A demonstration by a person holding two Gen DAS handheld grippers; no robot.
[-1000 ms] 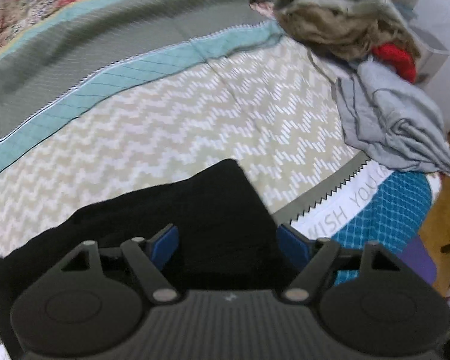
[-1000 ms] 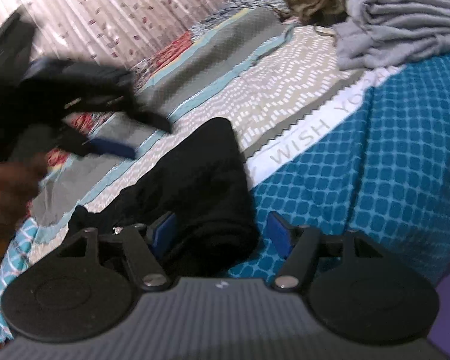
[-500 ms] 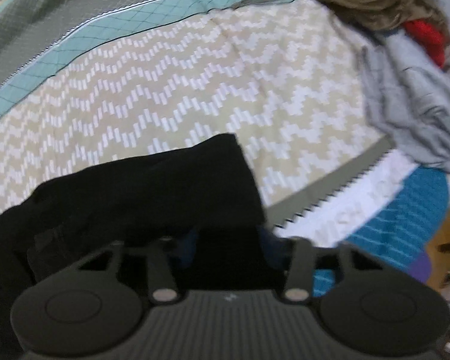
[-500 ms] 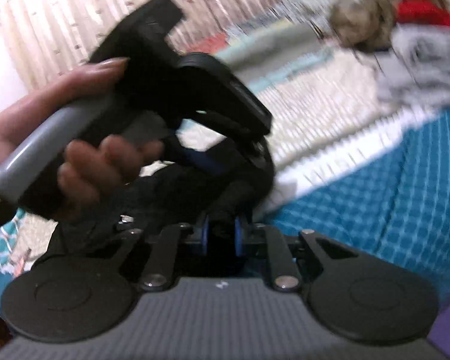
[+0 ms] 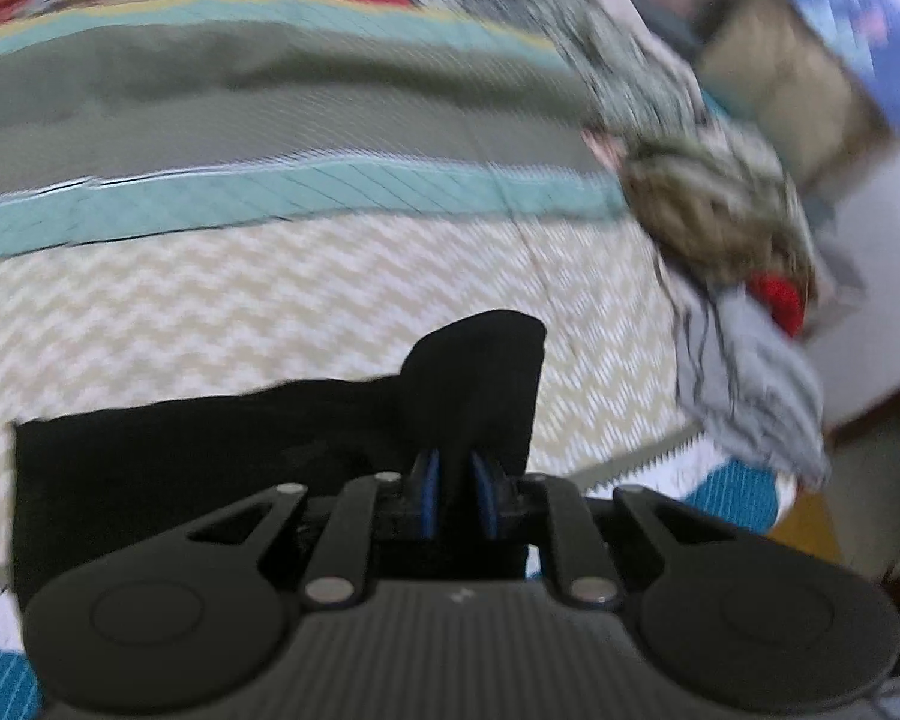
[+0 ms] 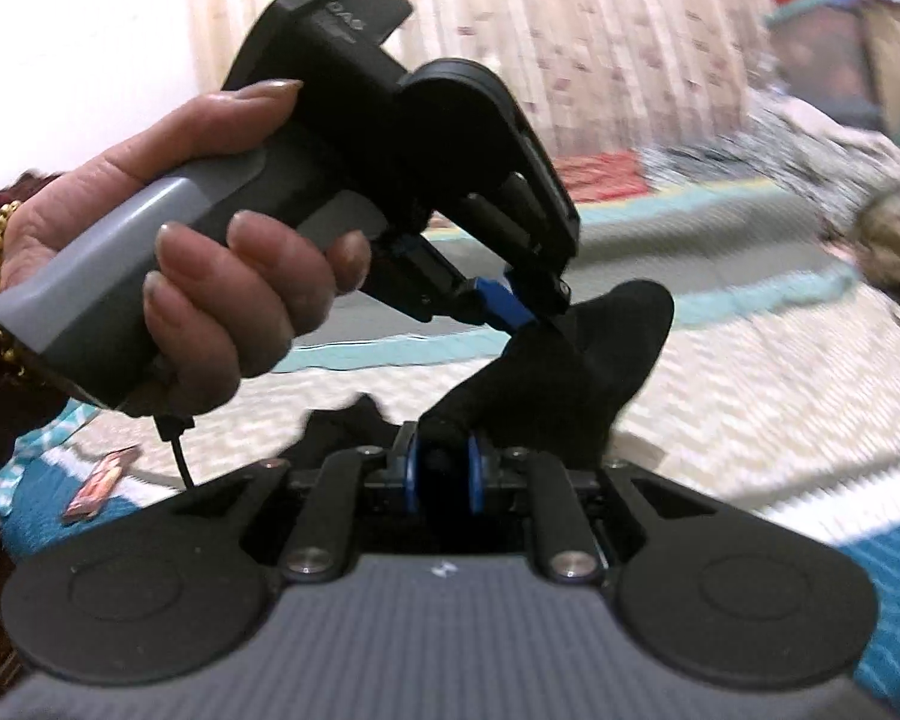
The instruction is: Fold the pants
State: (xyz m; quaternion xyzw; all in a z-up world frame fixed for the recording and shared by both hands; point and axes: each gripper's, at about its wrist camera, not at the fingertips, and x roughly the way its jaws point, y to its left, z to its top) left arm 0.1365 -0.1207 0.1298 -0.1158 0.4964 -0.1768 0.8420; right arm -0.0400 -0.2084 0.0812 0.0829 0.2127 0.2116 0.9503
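Note:
The black pants lie on the patterned bedspread, with one end pulled up off it. My left gripper is shut on that raised end, black cloth pinched between its blue pads. In the right wrist view the pants rise as a dark peak. My right gripper is shut on a fold of them lower down. The left gripper, held by a person's hand, grips the cloth just above and beyond the right one. The two grips are close together.
A heap of clothes sits at the bed's right end: a grey garment, a brown fuzzy one and something red. A small wrapper lies on the bed's near left. A curtain hangs behind.
Both grippers went from open over the flat pants to shut on the cloth. Both rose, lifting the pants' end off the bed. The left gripper and hand came close in front of the right camera.

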